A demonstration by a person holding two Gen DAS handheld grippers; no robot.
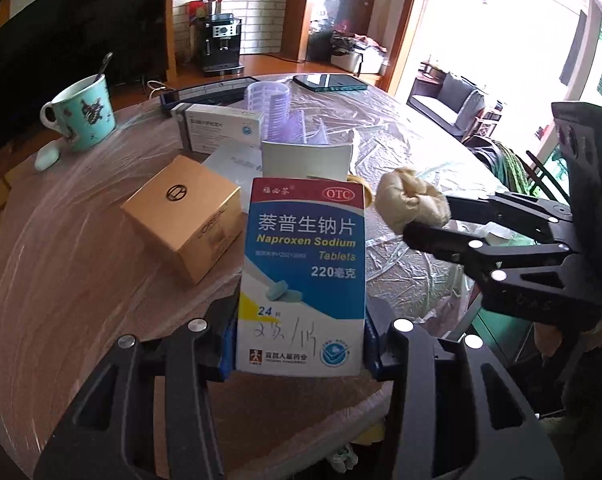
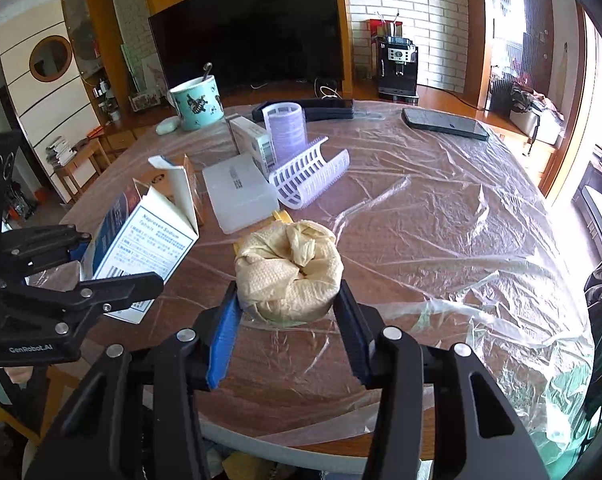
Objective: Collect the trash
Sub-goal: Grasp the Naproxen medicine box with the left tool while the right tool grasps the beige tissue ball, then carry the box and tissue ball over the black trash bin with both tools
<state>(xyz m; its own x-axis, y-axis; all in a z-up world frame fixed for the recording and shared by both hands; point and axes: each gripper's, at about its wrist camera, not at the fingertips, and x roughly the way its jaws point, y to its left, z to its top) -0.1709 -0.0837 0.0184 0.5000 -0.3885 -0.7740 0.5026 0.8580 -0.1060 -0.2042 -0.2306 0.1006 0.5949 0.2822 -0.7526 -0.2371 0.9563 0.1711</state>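
My left gripper [image 1: 301,344] is shut on a blue and white Naproxen Sodium tablet box [image 1: 303,272], held upright near the table's front edge; the box [image 2: 141,256] and the left gripper [image 2: 113,264] show at the left of the right wrist view. My right gripper [image 2: 289,316] is shut on a crumpled beige paper wad [image 2: 289,272] just above the plastic-covered round table [image 2: 441,240]. In the left wrist view the right gripper [image 1: 425,216] holds the wad [image 1: 413,198] at the right.
On the table stand a gold box [image 1: 185,216], a white medicine box [image 1: 221,126], a frosted flat case [image 2: 241,196], purple hair rollers [image 2: 297,160], a teal mug with a spoon [image 2: 197,104], a phone [image 2: 445,124] and a dark case [image 2: 313,110].
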